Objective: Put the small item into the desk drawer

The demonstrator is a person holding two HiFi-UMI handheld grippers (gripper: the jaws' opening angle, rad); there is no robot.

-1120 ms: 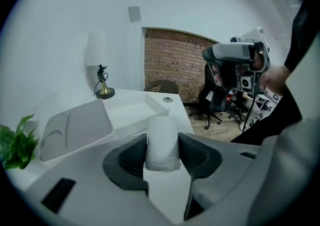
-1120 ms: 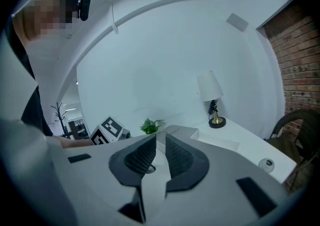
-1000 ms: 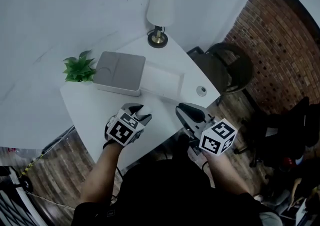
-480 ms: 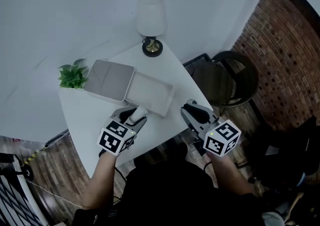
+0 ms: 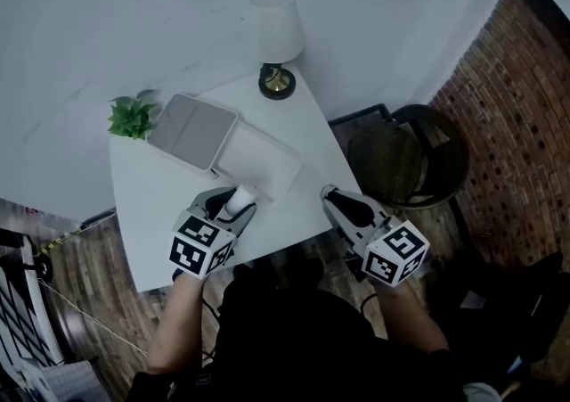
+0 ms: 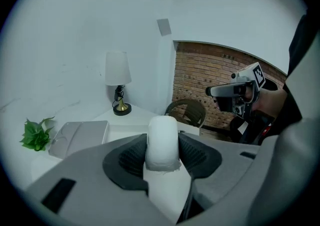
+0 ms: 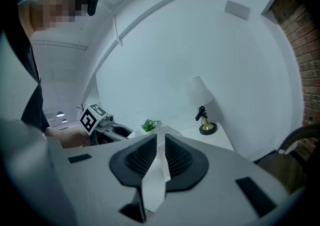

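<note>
My left gripper point(image 5: 233, 206) is shut on a small white rounded item point(image 5: 241, 201), which stands upright between the pads point(image 6: 162, 142). It hovers at the near edge of the pulled-out white drawer point(image 5: 259, 163) of a grey desktop box point(image 5: 191, 129). In the left gripper view the drawer point(image 6: 131, 131) lies just beyond the item. My right gripper point(image 5: 332, 199) hangs over the desk's near right edge, jaws together and nothing between them point(image 7: 159, 154).
The white desk point(image 5: 151, 204) also bears a lamp point(image 5: 274, 33) at the far corner and a small green plant point(image 5: 132, 115) at the far left. A dark round chair point(image 5: 410, 161) stands to the right on the wooden floor.
My left gripper has carried the white item forward to the drawer's near edge. The right gripper has held its place by the desk's right edge.
</note>
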